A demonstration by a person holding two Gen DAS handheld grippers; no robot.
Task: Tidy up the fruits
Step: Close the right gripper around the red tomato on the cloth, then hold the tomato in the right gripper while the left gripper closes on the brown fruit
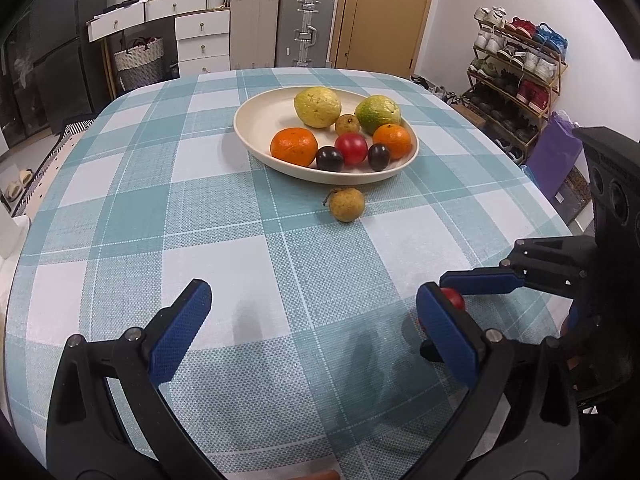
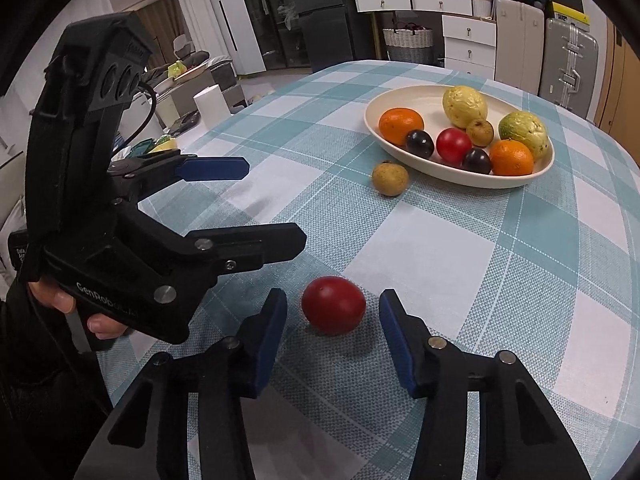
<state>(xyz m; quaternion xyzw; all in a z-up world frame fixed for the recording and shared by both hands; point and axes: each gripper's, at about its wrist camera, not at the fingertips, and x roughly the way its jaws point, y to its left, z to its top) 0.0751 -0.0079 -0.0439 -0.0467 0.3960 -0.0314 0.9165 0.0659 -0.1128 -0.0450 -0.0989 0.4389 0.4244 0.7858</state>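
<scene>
Right gripper (image 2: pixel 333 326) spread around the red fruit (image 2: pixel 333 310) near the bowl (image 2: pixel 404 94); smooth, probably slippery and rolls, so pinch its middle gently.

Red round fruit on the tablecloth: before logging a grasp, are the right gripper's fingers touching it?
Apart. The right wrist view shows checked cloth on both sides between the red round fruit and the open right gripper's blue-padded fingers.

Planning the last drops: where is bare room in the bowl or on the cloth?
The cream oval bowl has bare floor at its far-left end, behind the larger orange; its near rim is packed. The checked tablecloth is bare left of the bowl. The open right hand-held gripper straddles a loose red fruit.
</scene>
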